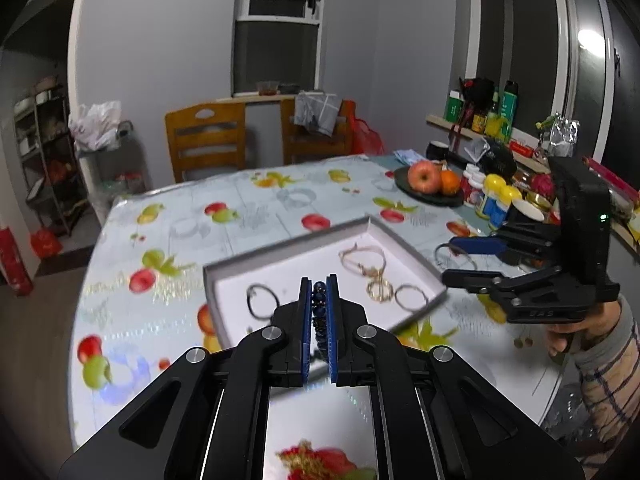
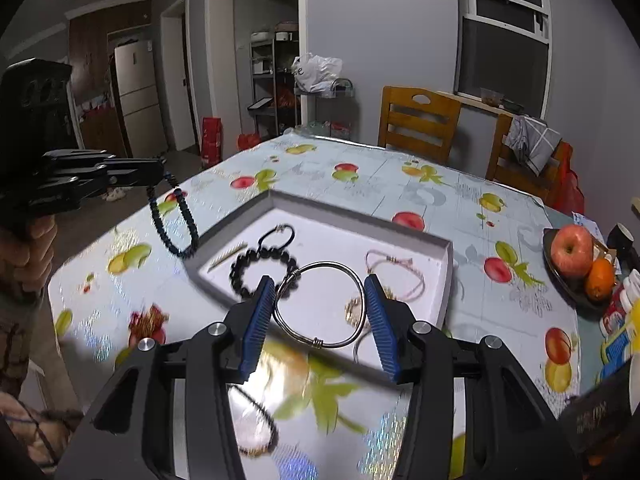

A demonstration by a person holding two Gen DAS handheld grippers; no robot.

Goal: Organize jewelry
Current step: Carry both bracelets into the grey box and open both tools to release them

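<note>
Left wrist view: left hand-held gripper (image 1: pixel 319 286) clamped nearly closed on a strand of dark blue round beads (image 1: pixel 319 312), raised above the near edge of the shallow white cardboard tray with grey rim (image 1: pixel 288 242). Inside the tray: a dark wire ring (image 1: pixel 262 300), a pink cord bracelet (image 1: pixel 362 258), a gold chain piece (image 1: pixel 380 290) and a thin silver ring (image 1: pixel 411 297). Right hand-held gripper (image 1: pixel 448 260) off to the right beside the tray, a silver hoop between its fingers, gripped by a hand (image 1: pixel 560 340) in a striped sleeve.

Right wrist view: right hand-held gripper (image 2: pixel 320 300) about half open, blue ribbed pads pressing both sides of a plain silver wire bangle (image 2: pixel 320 304), tilted downward over the tray's near side. Black bead bracelet (image 2: pixel 262 270) and black cord loop (image 2: pixel 276 234) already in the tray. Blue bead strand dangling from the left gripper above the fruit-print covered table (image 2: pixel 400 184), outside the tray's left corner. Another dark cord loop (image 2: pixel 256 424) seemingly on the table nearby.

Judgement: sorting well under way; both held pieces and probably that loop not yet placed.
</note>
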